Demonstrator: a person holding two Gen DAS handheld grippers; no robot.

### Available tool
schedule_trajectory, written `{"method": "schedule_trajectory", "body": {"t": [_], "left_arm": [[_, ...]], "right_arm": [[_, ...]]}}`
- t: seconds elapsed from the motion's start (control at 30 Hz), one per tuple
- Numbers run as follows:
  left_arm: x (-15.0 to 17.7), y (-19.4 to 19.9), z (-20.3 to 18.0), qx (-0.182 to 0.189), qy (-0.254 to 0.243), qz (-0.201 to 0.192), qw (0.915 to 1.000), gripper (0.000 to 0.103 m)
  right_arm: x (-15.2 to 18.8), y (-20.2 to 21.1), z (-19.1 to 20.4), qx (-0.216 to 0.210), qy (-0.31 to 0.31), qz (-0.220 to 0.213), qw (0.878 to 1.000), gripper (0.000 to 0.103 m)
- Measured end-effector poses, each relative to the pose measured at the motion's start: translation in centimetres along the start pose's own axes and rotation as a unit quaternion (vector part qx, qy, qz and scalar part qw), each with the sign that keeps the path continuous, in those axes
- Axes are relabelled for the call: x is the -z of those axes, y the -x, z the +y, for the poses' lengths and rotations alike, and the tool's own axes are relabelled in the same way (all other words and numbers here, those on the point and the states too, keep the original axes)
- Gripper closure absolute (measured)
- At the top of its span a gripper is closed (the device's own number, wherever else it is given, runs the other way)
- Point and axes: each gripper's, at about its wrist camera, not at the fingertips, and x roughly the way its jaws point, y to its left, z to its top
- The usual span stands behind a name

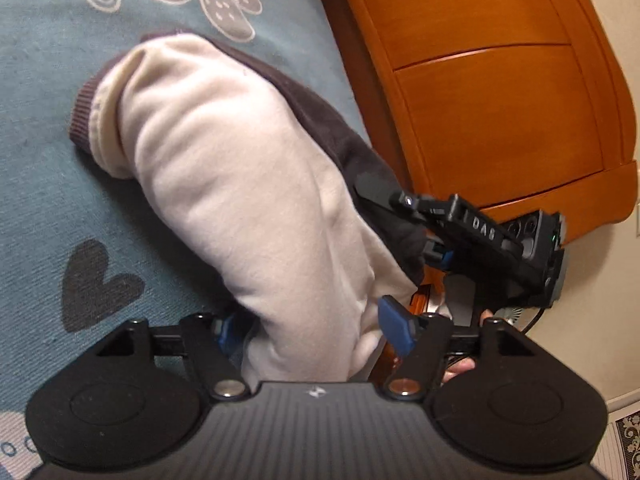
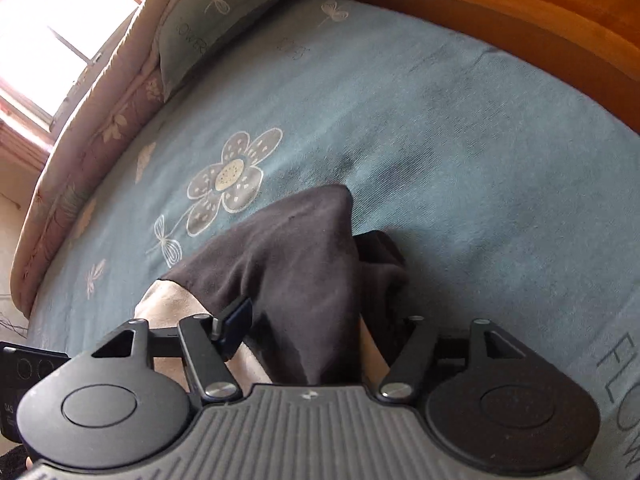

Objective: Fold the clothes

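L gripper (image 1: 316,330) jaws wide apart, cream-and-brown garment (image 1: 240,184) between them, pads not pinching it. R gripper (image 2: 316,328) likewise spread, brown cloth draped between, released. Garment lies on bed (image 1: 36,160), running toward 11 o'clock.

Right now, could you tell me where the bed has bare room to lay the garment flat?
Free: the wide blue bedsheet between the brown-and-cream garment and the wooden bed frame, and the stretch past the flower print toward the pillow. Crowded: the near edge, where the garment lies between the open left gripper and right gripper.
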Motion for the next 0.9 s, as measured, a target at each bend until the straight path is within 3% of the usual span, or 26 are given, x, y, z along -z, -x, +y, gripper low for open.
{"method": "schedule_trajectory", "body": {"t": [0.1, 0.23, 0.27, 0.33, 0.47, 0.6, 0.67, 0.77, 0.83, 0.9], "left_arm": [[-0.1, 2.4, 1.5, 0.040, 0.025, -0.047, 0.9978, 0.013], [-1.2, 2.1, 4.8, 0.059, 0.097, -0.062, 0.9916, 0.011], [-1.4, 2.0, 5.0, 0.078, 0.108, -0.073, 0.9884, 0.011], [-2.1, 1.5, 4.9, 0.094, 0.124, -0.081, 0.9845, 0.009], [-3.5, 0.8, 4.2, 0.071, 0.108, -0.093, 0.9872, 0.009], [-4.0, 2.2, 2.2, 0.022, 0.001, -0.135, 0.9906, 0.011], [-3.6, 3.2, -0.4, 0.001, -0.098, -0.191, 0.9766, 0.011], [-2.1, 4.5, -3.4, -0.010, -0.230, -0.236, 0.9443, 0.011], [-2.5, 4.1, -3.6, -0.030, -0.252, -0.215, 0.9431, 0.011], [-3.3, 4.7, -2.2, -0.076, -0.215, -0.207, 0.9514, 0.011]], "right_arm": [[1.3, 3.8, -1.7, -0.021, -0.030, -0.063, 0.997, 0.022], [4.3, 8.3, -3.6, -0.073, -0.065, -0.138, 0.986, 0.018], [5.1, 9.1, -3.9, -0.084, -0.074, -0.152, 0.982, 0.017], [6.6, 9.9, -4.2, -0.106, -0.087, -0.167, 0.976, 0.017], [9.6, 10.2, -3.0, -0.135, -0.092, -0.167, 0.972, 0.017], [12.4, 9.3, -1.1, -0.169, -0.082, -0.152, 0.970, 0.014], [13.4, 7.9, -0.4, -0.179, -0.076, -0.134, 0.972, 0.014], [14.9, 4.3, -0.6, -0.178, -0.103, -0.089, 0.975, 0.014], [15.6, 2.7, -1.1, -0.186, -0.131, -0.079, 0.971, 0.014], [15.6, 2.3, -1.4, -0.200, -0.148, -0.082, 0.965, 0.013]]}}
